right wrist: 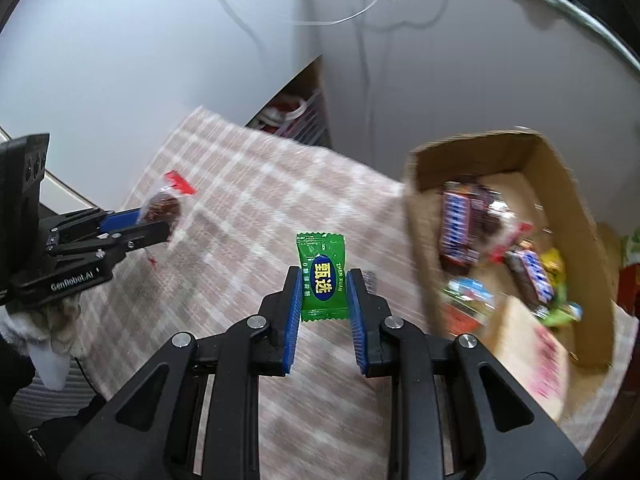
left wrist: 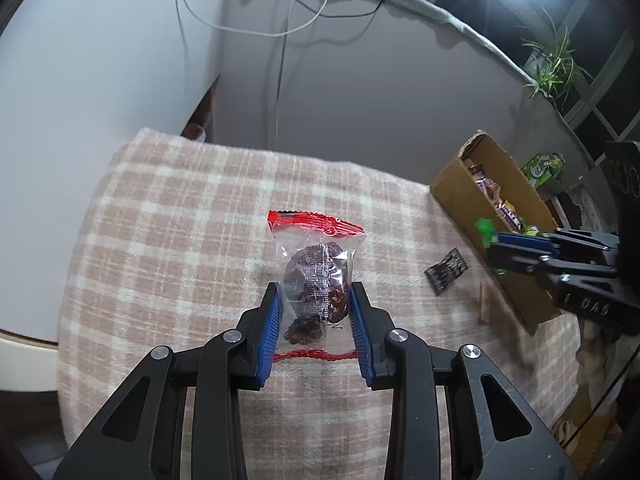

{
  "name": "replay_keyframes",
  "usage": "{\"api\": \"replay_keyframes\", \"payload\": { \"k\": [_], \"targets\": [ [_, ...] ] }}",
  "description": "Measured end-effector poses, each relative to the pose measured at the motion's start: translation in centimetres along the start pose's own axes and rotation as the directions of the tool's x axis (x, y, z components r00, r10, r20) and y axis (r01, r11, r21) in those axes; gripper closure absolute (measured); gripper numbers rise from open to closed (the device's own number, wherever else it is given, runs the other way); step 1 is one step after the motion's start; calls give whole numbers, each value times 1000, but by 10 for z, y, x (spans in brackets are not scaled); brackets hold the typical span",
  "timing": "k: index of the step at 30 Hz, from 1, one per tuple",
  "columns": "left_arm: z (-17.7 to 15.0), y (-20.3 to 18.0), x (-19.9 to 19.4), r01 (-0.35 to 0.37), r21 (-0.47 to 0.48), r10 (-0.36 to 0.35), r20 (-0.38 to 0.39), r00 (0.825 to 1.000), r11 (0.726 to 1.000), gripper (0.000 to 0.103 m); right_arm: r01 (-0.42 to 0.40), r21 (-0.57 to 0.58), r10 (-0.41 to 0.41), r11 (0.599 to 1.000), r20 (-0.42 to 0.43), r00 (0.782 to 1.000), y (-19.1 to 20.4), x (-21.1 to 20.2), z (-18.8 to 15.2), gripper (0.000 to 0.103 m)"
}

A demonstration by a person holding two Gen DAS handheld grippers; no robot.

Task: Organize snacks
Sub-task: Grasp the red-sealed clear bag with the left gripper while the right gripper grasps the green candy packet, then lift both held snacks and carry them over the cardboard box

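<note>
Left tongs (left wrist: 314, 304) were clamped on a clear red-edged snack bag (left wrist: 316, 276), held angled down over the checkered tabletop (left wrist: 160, 208). A dark wrapped snack (left wrist: 447, 271) lay near the cardboard box (left wrist: 460, 196), where the right tongs (left wrist: 493, 249) hovered.

Over on the right wrist view, the right tongs (right wrist: 323, 292) were pinching a green candy (right wrist: 321, 278), tilted steeply down beside the box (right wrist: 424, 168), already full of snacks. Looks like mid-carry; next up is probably moving over the box and letting go.
</note>
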State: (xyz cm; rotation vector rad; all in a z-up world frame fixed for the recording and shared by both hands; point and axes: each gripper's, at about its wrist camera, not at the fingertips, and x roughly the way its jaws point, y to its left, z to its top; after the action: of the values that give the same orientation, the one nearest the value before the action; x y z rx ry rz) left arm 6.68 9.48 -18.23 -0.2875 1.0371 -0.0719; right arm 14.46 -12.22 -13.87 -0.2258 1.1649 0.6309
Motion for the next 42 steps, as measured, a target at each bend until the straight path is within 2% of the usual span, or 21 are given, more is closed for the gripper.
{"api": "replay_keyframes", "payload": {
  "k": [9,19,30,42],
  "targets": [
    [11,-27,-8,23,44,-24,21,1000,999,71,75,86,-80,993,58,995,-47,-49,-17,80],
    [38,-76,-3,65,141,-72,40,997,988,71,140,134,-153,981,96,983,-88,-78,-17,80],
    [64,-127,11,111,206,-121,37,992,972,71,168,181,-189,969,104,976,-126,-75,-5,80],
    [93,-191,53,155,269,-164,11,986,951,71,182,197,-196,963,58,979,-156,-44,8,80]
  ]
}}
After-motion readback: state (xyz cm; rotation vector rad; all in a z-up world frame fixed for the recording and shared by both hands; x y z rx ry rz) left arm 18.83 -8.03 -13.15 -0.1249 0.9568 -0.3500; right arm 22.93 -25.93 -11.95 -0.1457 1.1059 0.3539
